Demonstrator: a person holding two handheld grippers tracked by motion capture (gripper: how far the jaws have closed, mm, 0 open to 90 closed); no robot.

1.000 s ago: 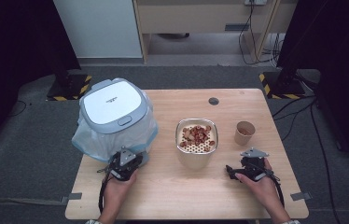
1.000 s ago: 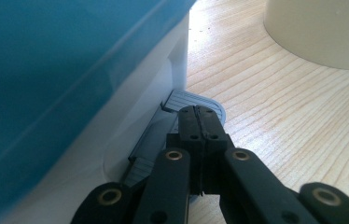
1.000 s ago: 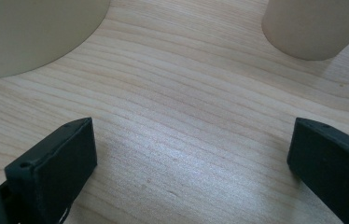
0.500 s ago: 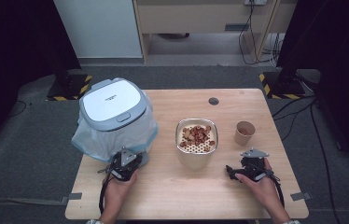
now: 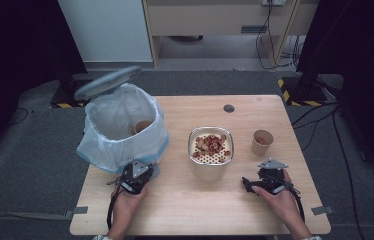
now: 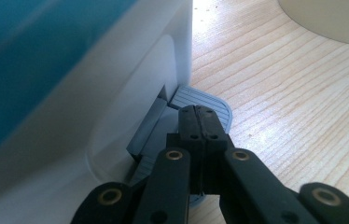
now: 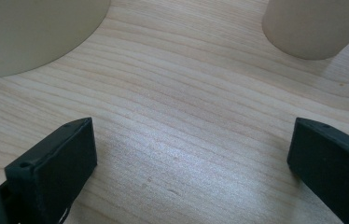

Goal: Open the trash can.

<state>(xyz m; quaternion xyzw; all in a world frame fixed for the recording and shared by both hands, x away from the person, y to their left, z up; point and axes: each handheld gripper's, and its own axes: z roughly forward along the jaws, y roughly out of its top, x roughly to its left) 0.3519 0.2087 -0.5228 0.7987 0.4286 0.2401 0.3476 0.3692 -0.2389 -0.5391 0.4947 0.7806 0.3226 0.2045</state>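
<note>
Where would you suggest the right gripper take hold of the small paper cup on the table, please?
Grip the paper cup across its side wall, near mid-height, coming in low from the person's side. It stands upright with bare table around it, and the open right gripper already points roughly that way.

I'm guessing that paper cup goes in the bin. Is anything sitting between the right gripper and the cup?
Nothing visible does. The right gripper is open on the table, and the right gripper view shows only bare wood up to the cup. The bowl of food stands off to the side, though it sits between the cup and the open bin.
</note>
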